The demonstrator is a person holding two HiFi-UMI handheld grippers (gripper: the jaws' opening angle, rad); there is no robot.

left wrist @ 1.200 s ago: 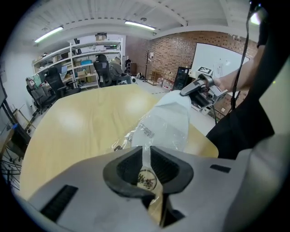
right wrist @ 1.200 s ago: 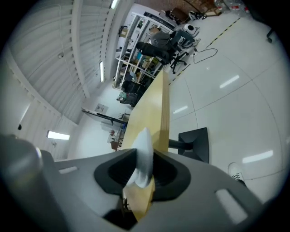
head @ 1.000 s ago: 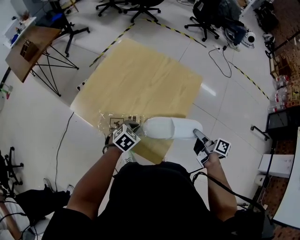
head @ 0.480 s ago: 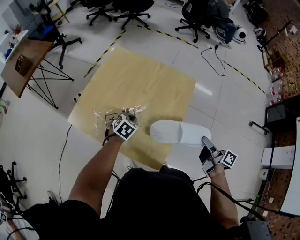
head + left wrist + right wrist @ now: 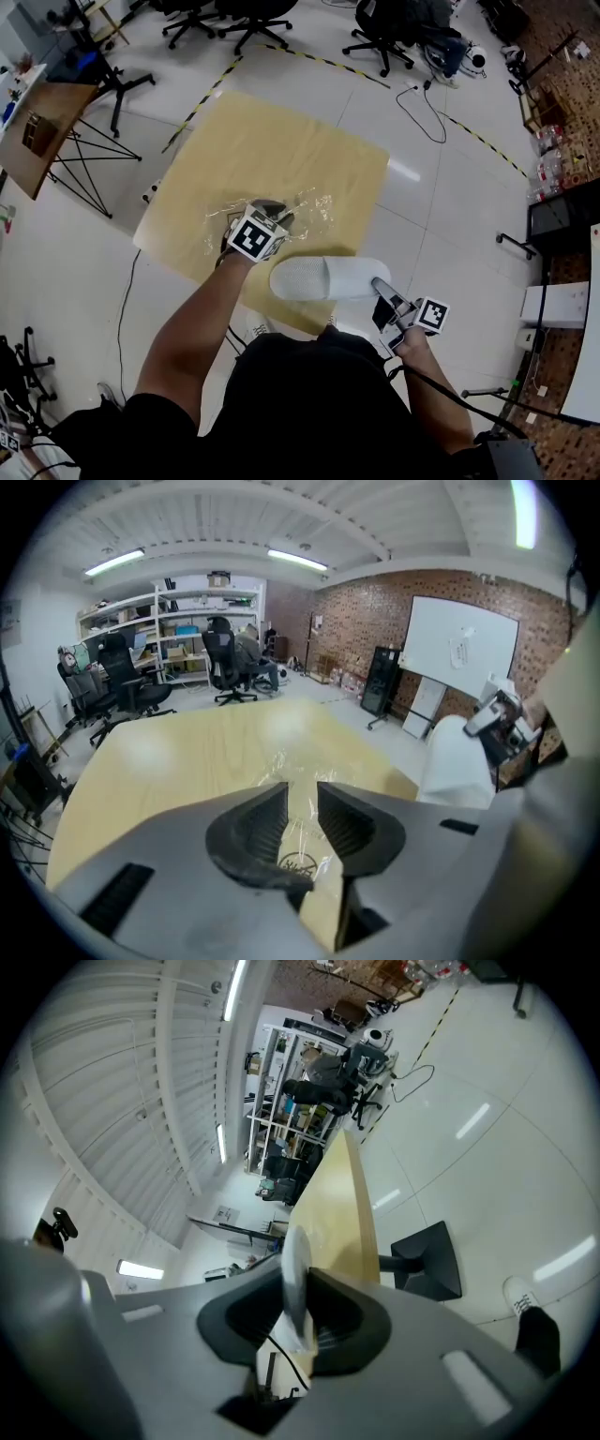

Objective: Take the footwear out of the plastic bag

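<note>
Yellow wood table (image 5: 281, 141) on white tiled floor (image 5: 450, 216) bears the plastic bag (image 5: 314, 211). Left gripper (image 5: 302, 808), jaws just opening, holds nothing; right gripper (image 5: 298, 1321) pinches the slipper (image 5: 323, 278).

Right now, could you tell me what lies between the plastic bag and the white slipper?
In the head view, only a bare strip of tabletop separates the plastic bag from the slipper.

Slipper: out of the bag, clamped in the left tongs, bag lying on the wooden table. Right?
No: the right tongs hold the white slipper, as the right gripper view shows. The left tongs, which have just been opening, are empty above the plastic bag. The rest stands: slipper out, bag on the wooden table.
</note>
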